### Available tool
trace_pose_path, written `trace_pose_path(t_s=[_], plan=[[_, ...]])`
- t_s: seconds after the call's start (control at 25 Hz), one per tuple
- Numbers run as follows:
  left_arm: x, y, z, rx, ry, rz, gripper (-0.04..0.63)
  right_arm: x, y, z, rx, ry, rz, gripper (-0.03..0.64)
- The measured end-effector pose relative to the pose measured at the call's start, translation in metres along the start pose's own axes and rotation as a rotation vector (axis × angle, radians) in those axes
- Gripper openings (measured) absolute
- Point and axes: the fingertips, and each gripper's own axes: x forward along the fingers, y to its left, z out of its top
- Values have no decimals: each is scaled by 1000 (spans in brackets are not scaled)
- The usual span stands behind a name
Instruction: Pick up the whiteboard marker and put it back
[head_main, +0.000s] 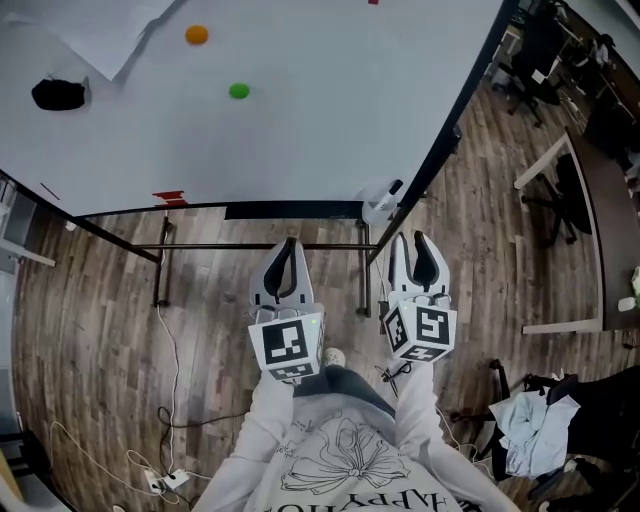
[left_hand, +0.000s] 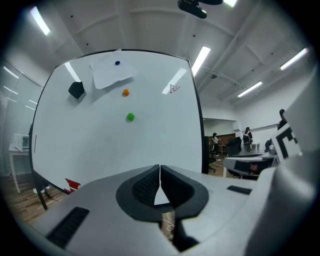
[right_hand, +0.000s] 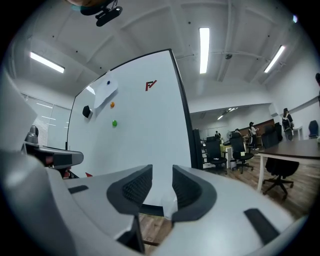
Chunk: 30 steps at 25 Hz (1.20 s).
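A clear cup (head_main: 378, 204) hangs at the lower right corner of the whiteboard (head_main: 320, 110), and a dark-capped marker (head_main: 395, 187) sticks out of it. In the head view my right gripper (head_main: 411, 241) sits just below and right of that cup, open, with nothing between its fingers. The right gripper view shows the open right gripper (right_hand: 162, 174) and the pale cup (right_hand: 169, 205) low in the gap beyond it. My left gripper (head_main: 290, 246) is shut and empty, below the black tray strip (head_main: 292, 211). In its own view the left gripper (left_hand: 160, 172) faces the whiteboard (left_hand: 115, 145).
On the board are an orange magnet (head_main: 196, 34), a green magnet (head_main: 238, 91), a black eraser (head_main: 58, 94) and a paper sheet (head_main: 110, 30). The board's metal stand (head_main: 260, 246) crosses in front of the grippers. A desk (head_main: 590, 200) stands to the right, and cables (head_main: 160, 478) lie on the floor.
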Motion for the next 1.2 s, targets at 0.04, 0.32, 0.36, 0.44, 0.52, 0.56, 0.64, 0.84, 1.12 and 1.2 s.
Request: trace_pose_path(t_s=[0.04,0.32,0.36,0.44,0.52,0.56,0.64,0.84,1.12,1.2], plan=[[7,2,-3,-2,6,-9,8,7,0,-3,2,8,-7,110],[59,11,-14,1,49,-85,8,52,-8,-19,30,57,-70,118],[67,13,-15,4,53,-95,8,59,-9,-22,39,63,-78,118],[81,18,-19,9,64,-113,8,75,-13,-27,52,72,-96,118],[93,22,-24,11,78,-129,8,87,-17,-32,58,86,-117,118],[98,24,-28,10,87,-138,8,92,-19,-36,61,94,-127,118],[108,26,-36,7,105,-156,8,103,-24,-43,67,113,-141,118],[127,21,-53,8,143,-192,8,122,-40,-62,56,155,-159,123],[147,14,-71,10,176,-227,8,146,-56,-87,88,199,-156,123],[150,11,-74,12,182,-235,8,153,-60,-93,85,214,-155,123]])
